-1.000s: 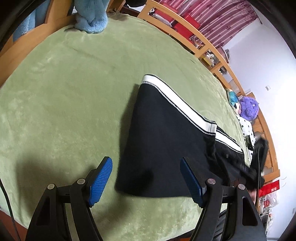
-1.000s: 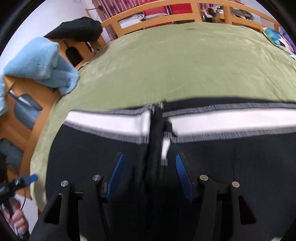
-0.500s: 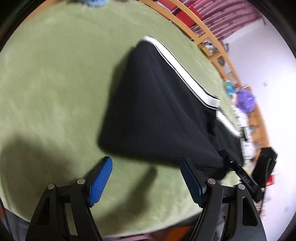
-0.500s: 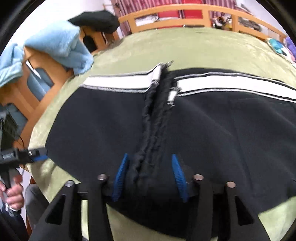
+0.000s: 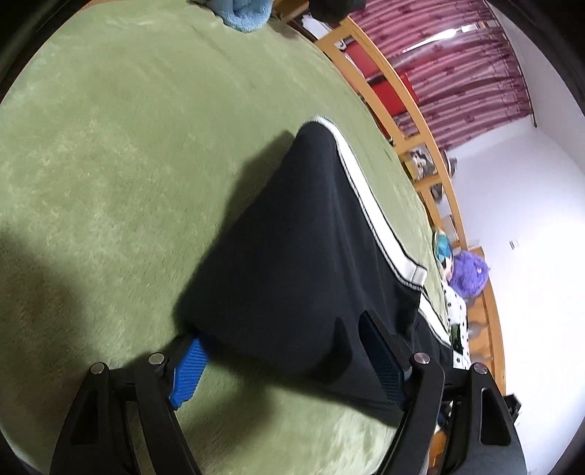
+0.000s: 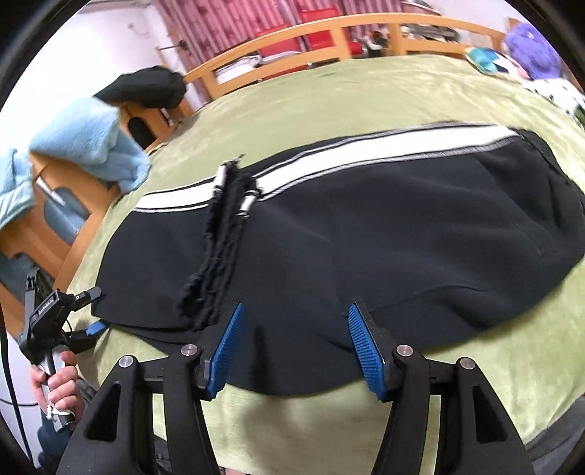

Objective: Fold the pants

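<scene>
Black pants point(image 6: 365, 234) with a white side stripe point(image 6: 384, 149) lie folded on the green blanket point(image 6: 329, 95). A frayed black hem point(image 6: 219, 234) lies across the fabric. My right gripper point(image 6: 292, 350) is open and empty, at the near edge of the pants. In the left wrist view the pants point(image 5: 299, 255) lie ahead, with the near left corner resting over my left gripper's point(image 5: 285, 365) lower blue pad. That gripper is open, its jaws straddling the corner. It also shows at the left in the right wrist view point(image 6: 87, 321).
A wooden bed rail point(image 6: 329, 29) runs along the far side. A light blue towel point(image 6: 87, 139) and a black garment point(image 6: 146, 87) hang at the far left. A purple plush toy point(image 5: 468, 274) and spotted cloth point(image 5: 457, 307) lie at the bed's right end.
My right gripper has opened, let go of the bunched hem and pulled back. My left gripper has moved up to the pants' near corner, still open.
</scene>
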Demonstrator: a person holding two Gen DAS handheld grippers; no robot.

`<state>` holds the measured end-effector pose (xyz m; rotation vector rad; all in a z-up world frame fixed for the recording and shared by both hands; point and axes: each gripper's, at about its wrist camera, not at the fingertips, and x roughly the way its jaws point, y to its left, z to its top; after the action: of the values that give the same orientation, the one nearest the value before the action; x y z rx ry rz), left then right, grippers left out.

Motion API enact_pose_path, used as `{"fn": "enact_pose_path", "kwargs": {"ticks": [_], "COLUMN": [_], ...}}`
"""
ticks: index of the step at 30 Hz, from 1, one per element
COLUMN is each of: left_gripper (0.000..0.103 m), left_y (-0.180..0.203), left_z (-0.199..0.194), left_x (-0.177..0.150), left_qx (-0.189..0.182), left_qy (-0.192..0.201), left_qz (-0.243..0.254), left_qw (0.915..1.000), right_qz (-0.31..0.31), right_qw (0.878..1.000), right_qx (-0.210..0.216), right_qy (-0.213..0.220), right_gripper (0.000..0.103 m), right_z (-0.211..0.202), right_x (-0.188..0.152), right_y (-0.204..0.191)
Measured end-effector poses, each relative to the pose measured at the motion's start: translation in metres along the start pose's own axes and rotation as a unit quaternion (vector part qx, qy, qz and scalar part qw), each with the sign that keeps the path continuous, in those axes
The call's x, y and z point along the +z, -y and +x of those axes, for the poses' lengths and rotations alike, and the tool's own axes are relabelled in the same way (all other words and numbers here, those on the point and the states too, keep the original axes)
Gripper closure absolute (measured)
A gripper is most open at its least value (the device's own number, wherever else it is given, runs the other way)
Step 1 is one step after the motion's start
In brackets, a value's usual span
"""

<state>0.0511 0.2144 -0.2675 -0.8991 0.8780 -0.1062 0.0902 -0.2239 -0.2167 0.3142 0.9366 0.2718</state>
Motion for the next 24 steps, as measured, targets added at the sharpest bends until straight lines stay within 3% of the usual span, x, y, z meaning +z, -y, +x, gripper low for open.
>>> {"fn": "enact_pose_path", "kwargs": {"ticks": [6, 10, 18, 24], "left_gripper": [0.027, 0.028, 0.03, 0.03], "left_y": [0.006, 0.001, 0.006, -0.003], "left_z": [-0.025, -0.015, -0.038, -0.01], "left_x": [0.0, -0.009, -0.005, 0.013], "left_qx": [-0.077, -0.021, 0.04, 0.026], "left_qy": [0.041, 0.018, 0.064, 0.045], "left_qz": [-0.024, -0.02, 0.027, 0.002], "left_qw": [0.9959, 0.9994, 0.9968, 0.9986], "right_qz": [0.019, 0.028, 0.036, 0.03], "right_qw": [1.0, 1.0, 0.999, 1.0], "right_qx": [0.004, 0.011, 0.014, 0.006], "right_qy": [0.004, 0.005, 0.007, -0.001], "right_gripper": [0.044, 0.044, 0.044, 0.044], "right_z": [-0.003, -0.002, -0.004, -0.003], "right_x": [0.0, -0.001, 0.0, -0.001], "right_y": [0.012, 0.017, 0.027, 0.026]}}
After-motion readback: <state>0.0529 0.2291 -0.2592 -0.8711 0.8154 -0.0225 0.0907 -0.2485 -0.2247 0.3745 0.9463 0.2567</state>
